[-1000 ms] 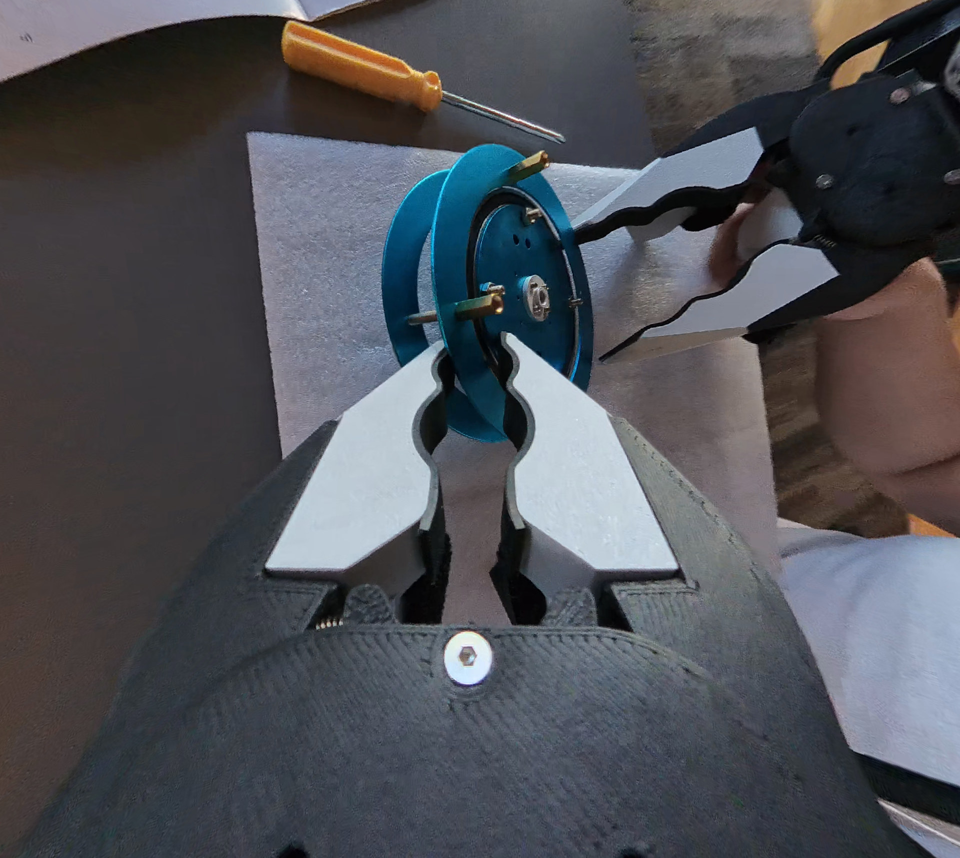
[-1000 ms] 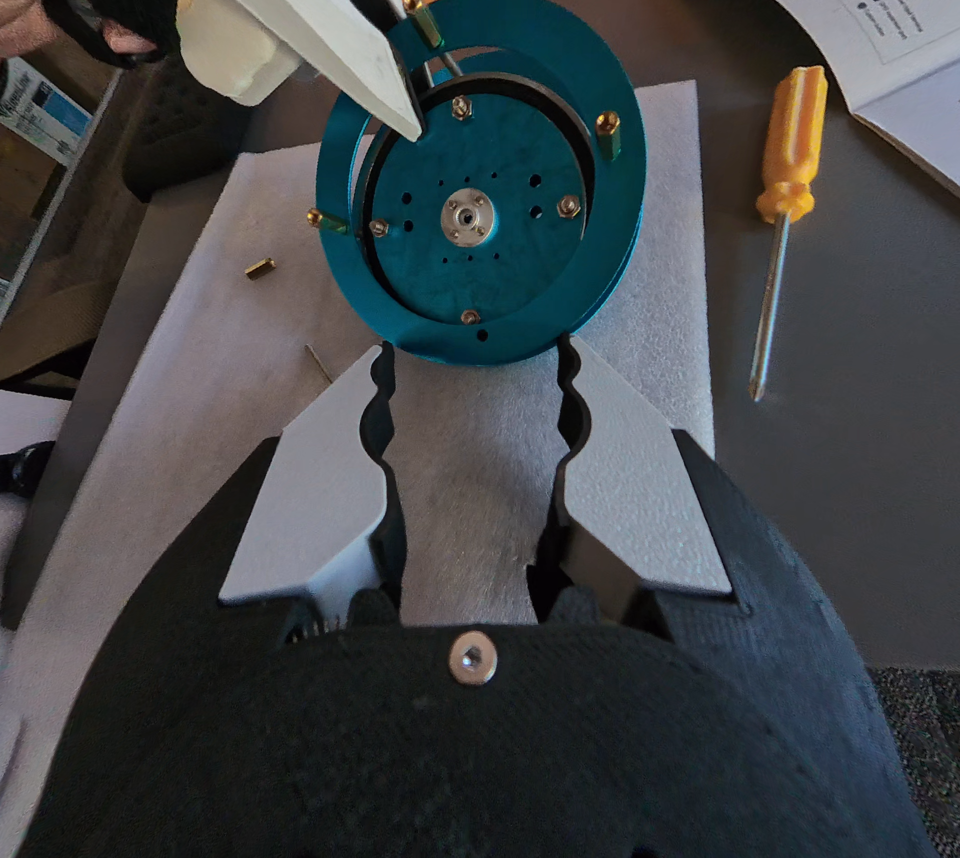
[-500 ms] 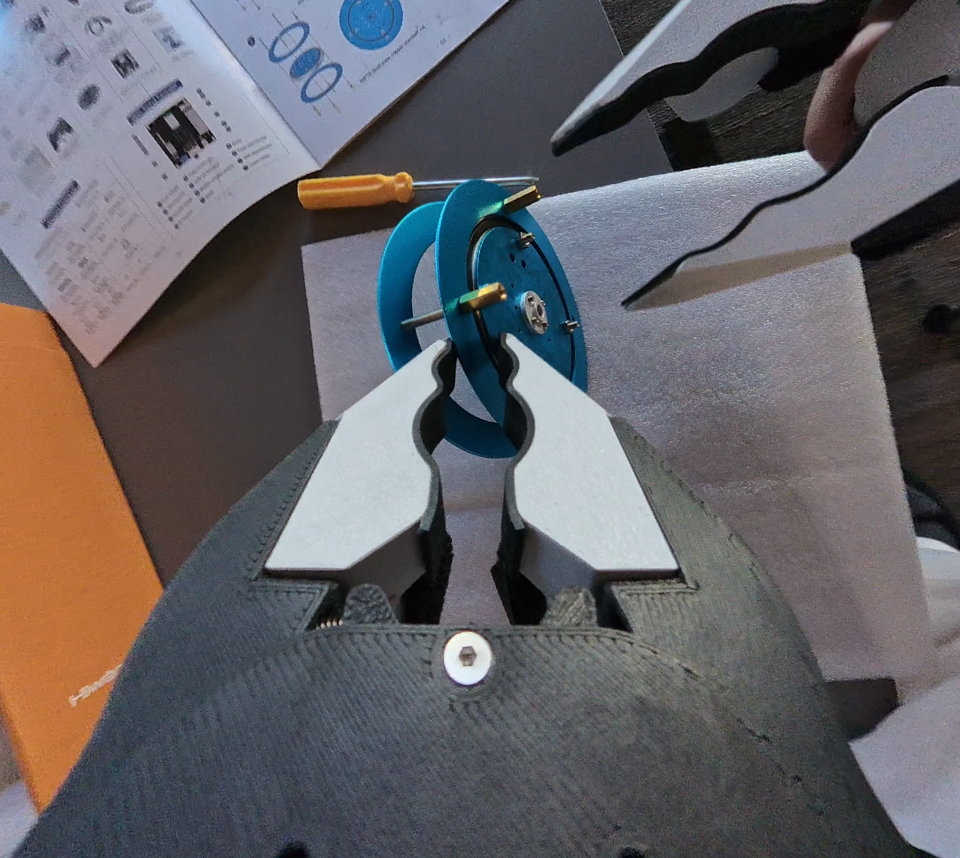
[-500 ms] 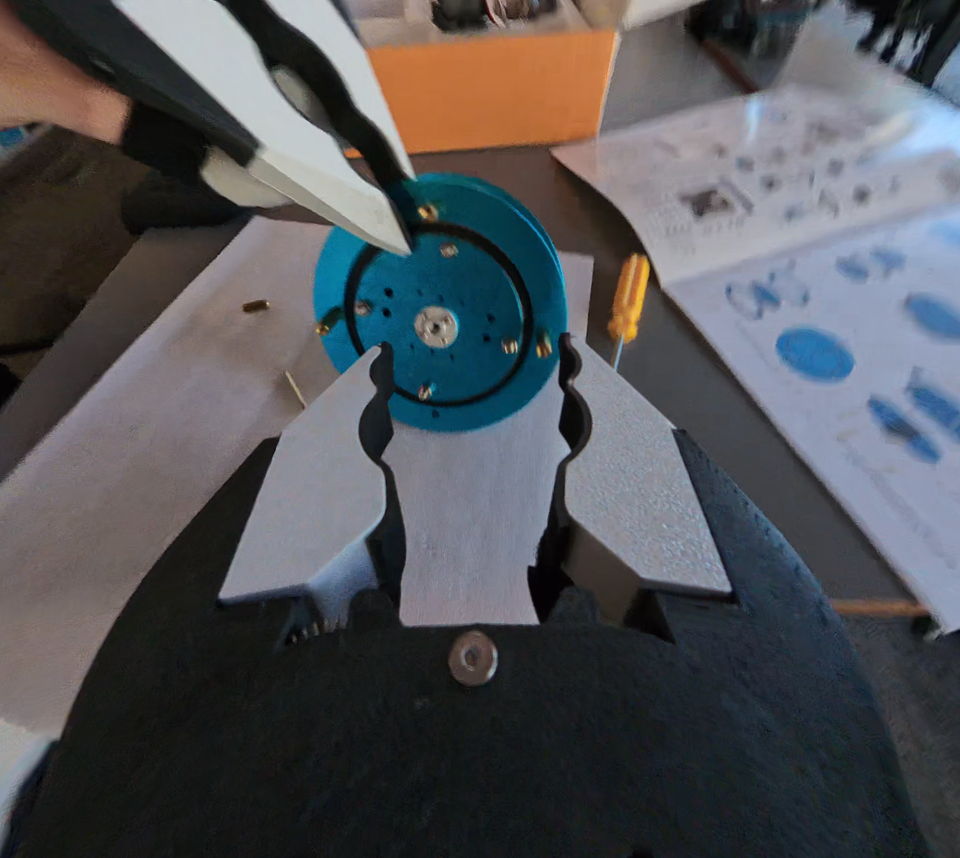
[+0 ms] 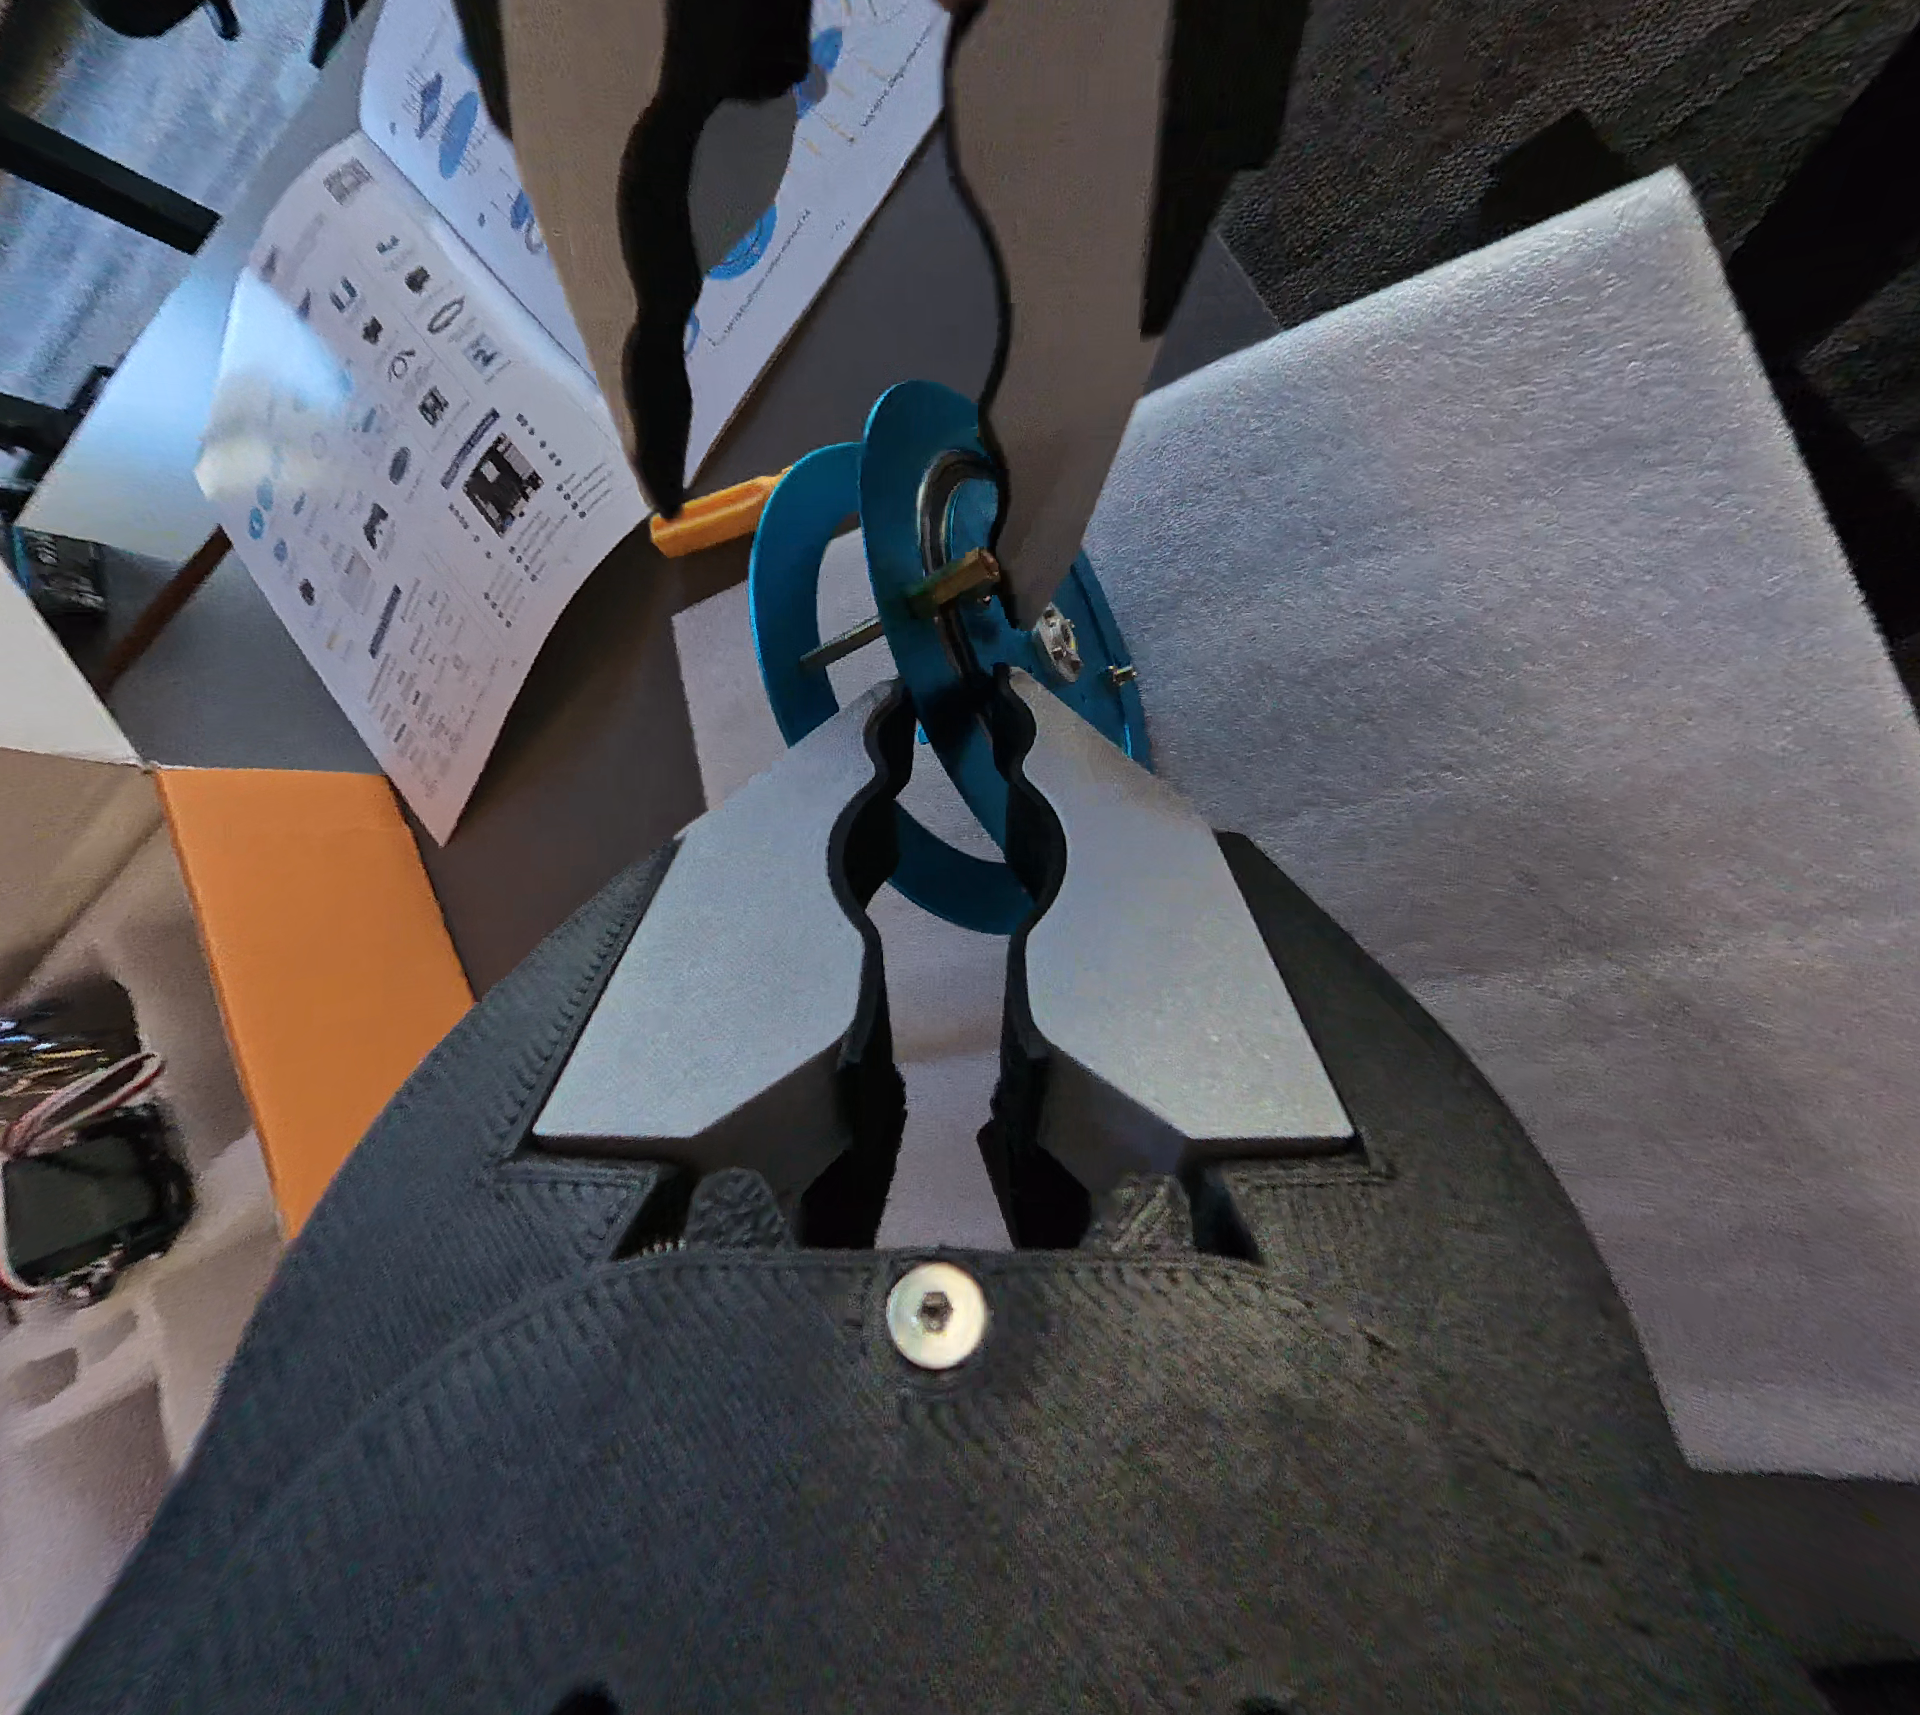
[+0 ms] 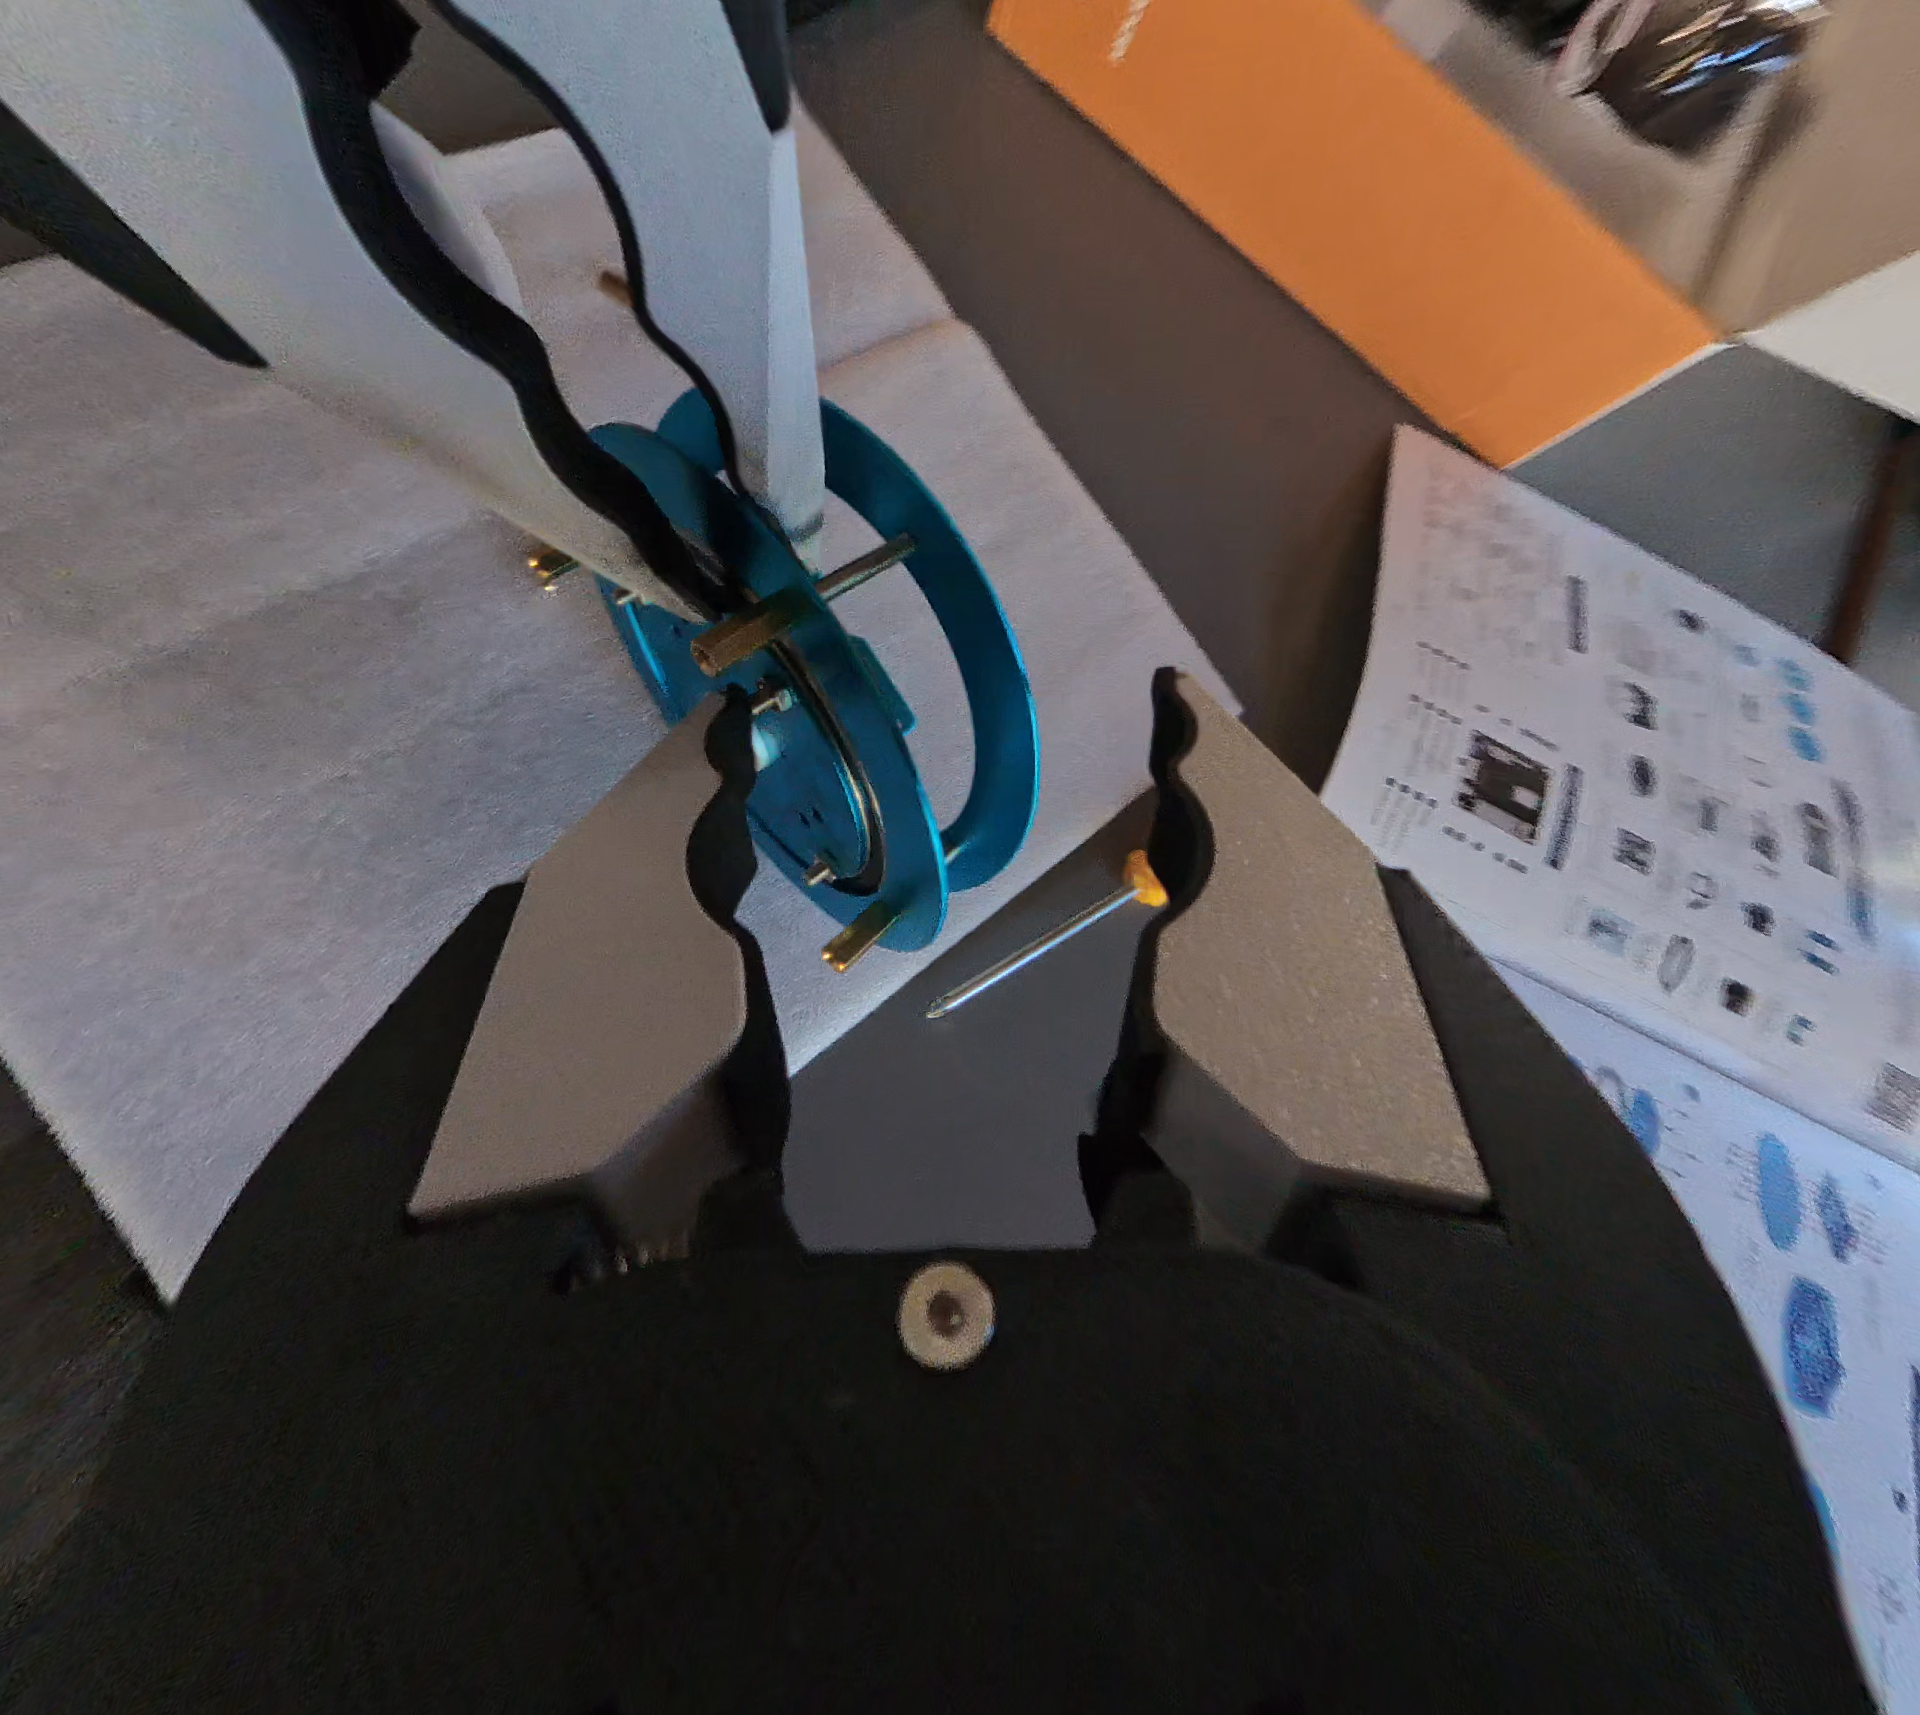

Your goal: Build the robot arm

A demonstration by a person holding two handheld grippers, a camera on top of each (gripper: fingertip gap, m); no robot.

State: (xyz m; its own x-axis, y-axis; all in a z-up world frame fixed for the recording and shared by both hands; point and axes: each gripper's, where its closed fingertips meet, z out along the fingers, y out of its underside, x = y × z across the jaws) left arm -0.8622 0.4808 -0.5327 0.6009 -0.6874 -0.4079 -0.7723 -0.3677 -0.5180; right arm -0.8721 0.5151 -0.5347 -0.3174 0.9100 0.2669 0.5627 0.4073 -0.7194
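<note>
Clearly, the left gripper (image 5: 948, 689) is seen pinched onto the rim of a blue metal disc assembly (image 5: 940, 595), its two grey fingers drawn close with only the thin plate between them. The assembly is made of two blue rings joined by brass standoffs (image 6: 750, 642) and a thin steel rod, with a round inner plate carrying a silver hub; it is held upright on edge above a sheet of white foam (image 5: 1507, 730). In the right wrist view the same assembly (image 6: 914, 730) is shown from the side, clamped from above by the other tool.

The right gripper (image 6: 940, 689) is held with its fingers spread wide and nothing between them. In the left wrist view it (image 5: 847, 559) is seen coming down from above, one fingertip close beside a brass standoff near the hub; whether it touches cannot be told.

A yellow-handled screwdriver (image 6: 1049, 943) is laid on the dark table (image 6: 1143, 377), its tip just beside the foam's edge, and it is seen between the right gripper's fingers. An open printed booklet (image 5: 416, 460) is spread beyond the assembly. An orange cardboard box (image 6: 1330, 159), open and holding dark parts and wires, is set near the booklet.
</note>
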